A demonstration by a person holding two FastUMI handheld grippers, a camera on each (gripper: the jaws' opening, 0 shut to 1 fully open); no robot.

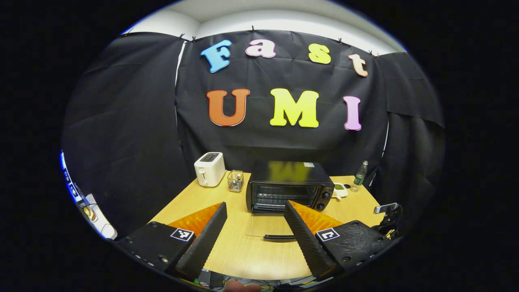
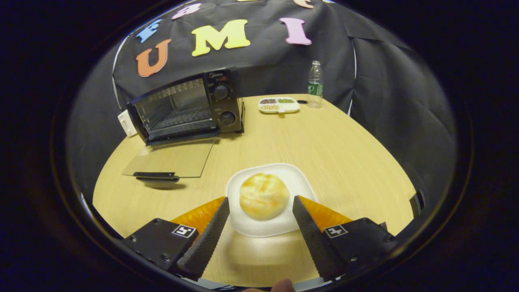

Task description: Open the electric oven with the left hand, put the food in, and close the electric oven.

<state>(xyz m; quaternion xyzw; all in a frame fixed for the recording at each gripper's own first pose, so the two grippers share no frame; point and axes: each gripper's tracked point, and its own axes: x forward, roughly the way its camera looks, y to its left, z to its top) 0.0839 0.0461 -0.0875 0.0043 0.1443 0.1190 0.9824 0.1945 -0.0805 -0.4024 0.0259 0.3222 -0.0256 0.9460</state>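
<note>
The black electric oven stands at the back of the wooden table with its glass door folded down flat, the handle toward me. My left gripper hangs open in front of the door, holding nothing. In the right gripper view the open oven and its lowered door lie to the left. A round golden bun sits on a white plate. My right gripper is open, its fingers on either side of the bun and plate, not pressing on them.
A white toaster and a small wire basket stand left of the oven. Right of it are a divided snack dish and a plastic bottle. A small device with cables sits at the table's right edge.
</note>
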